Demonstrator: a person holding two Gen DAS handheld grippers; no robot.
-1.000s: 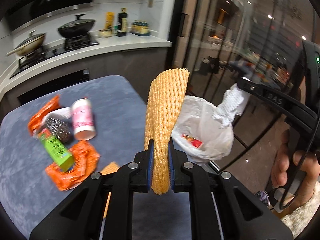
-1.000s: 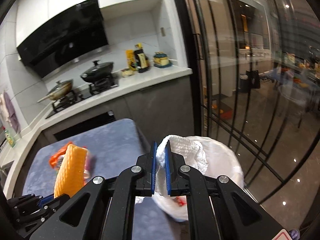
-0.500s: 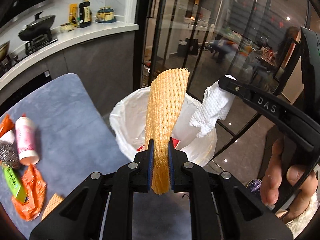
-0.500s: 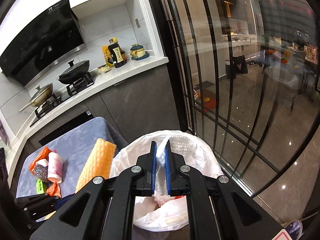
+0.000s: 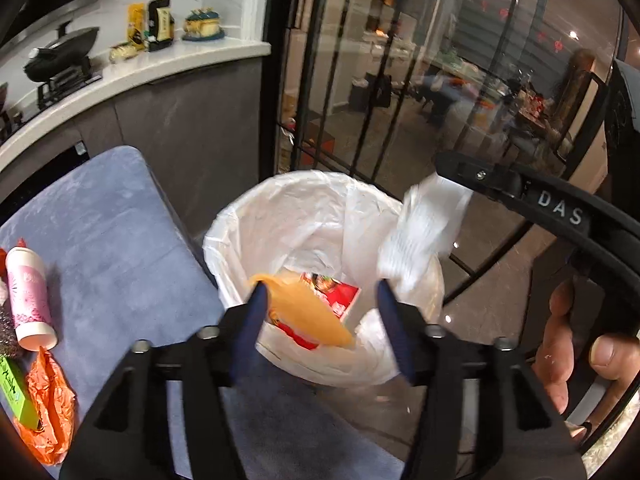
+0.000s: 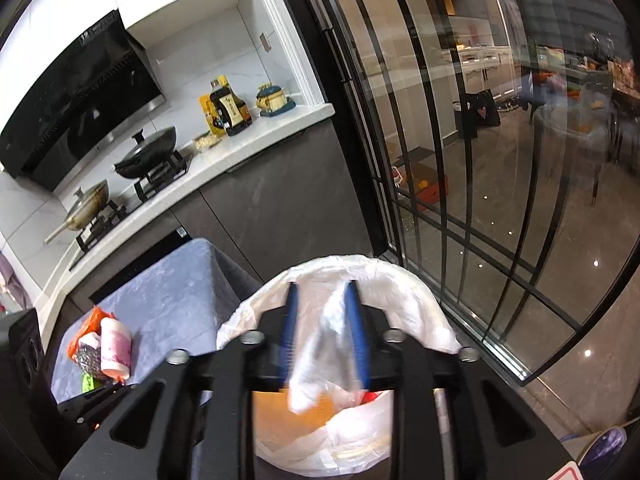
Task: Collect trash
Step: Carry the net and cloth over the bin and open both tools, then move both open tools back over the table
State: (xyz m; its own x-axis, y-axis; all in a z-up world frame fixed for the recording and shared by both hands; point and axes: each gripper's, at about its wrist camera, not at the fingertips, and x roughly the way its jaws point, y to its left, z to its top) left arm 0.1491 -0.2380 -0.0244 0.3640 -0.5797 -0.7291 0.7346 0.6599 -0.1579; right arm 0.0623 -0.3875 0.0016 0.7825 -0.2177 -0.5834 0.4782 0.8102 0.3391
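Note:
A bin lined with a white bag stands just off the table's corner. My left gripper hangs over it, its jaws opening, wide apart. The orange foam net is loose between them, dropping into the bag onto a red packet. My right gripper is over the same bin, its jaws also opening. The white foam net is blurred between the blue pads, slipping down free of them. The left wrist view shows that white net falling below the right gripper's finger.
The blue-grey table at left holds a pink cup, an orange wrapper, a green box and a steel scourer. A black-barred glass door stands behind the bin. A person's hand grips the right tool.
Both grippers swung from the table side over the bin and sank. Both jaws have parted: the orange net and the white net have left the pads and are dropping into the bag.

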